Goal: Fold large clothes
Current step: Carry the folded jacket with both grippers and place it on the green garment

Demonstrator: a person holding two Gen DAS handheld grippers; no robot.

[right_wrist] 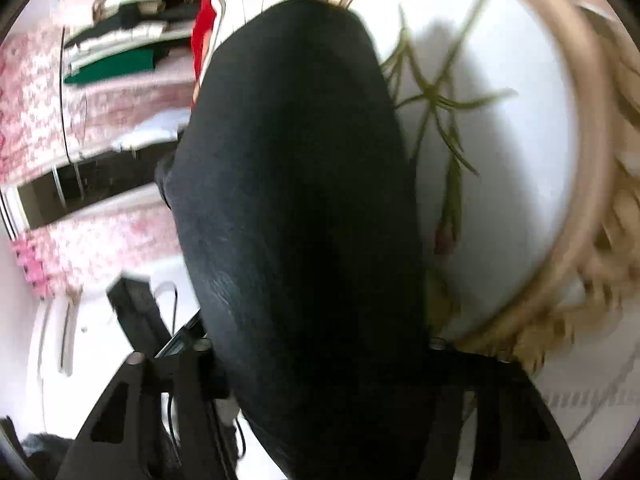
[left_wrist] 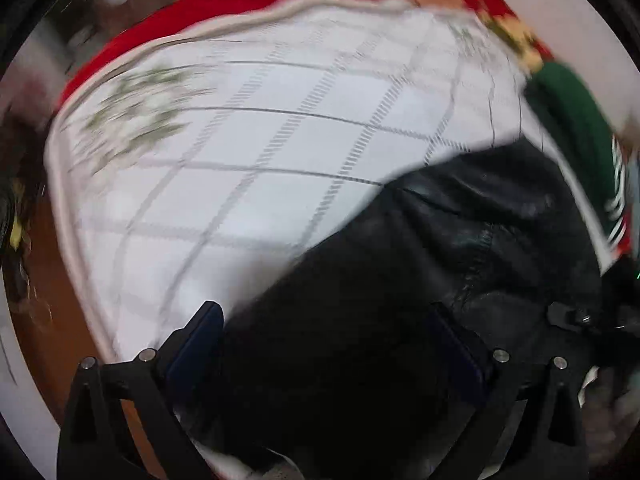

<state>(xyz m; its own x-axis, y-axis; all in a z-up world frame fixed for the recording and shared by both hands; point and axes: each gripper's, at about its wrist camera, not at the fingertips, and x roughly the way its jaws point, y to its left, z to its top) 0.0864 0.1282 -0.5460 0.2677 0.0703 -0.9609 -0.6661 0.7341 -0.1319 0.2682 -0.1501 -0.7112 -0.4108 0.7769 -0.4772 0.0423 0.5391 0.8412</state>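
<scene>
A black garment [left_wrist: 460, 240] lies over the near right part of a white checked tablecloth [left_wrist: 260, 140]. My left gripper [left_wrist: 332, 340] has its two fingers wide apart with the black cloth lying between them; the frame is blurred. In the right wrist view the same black garment [right_wrist: 296, 200] hangs as a long fold straight out from my right gripper [right_wrist: 320, 360] and hides both fingertips, which appear closed on it.
A red cloth [left_wrist: 224, 4] lies under the far edge of the tablecloth. A green, white-striped garment [left_wrist: 576, 128] is at the right. The right wrist view shows a white round cloth with beige lace border [right_wrist: 500, 160], pink floral fabric [right_wrist: 48, 100] and stacked clothes [right_wrist: 124, 40].
</scene>
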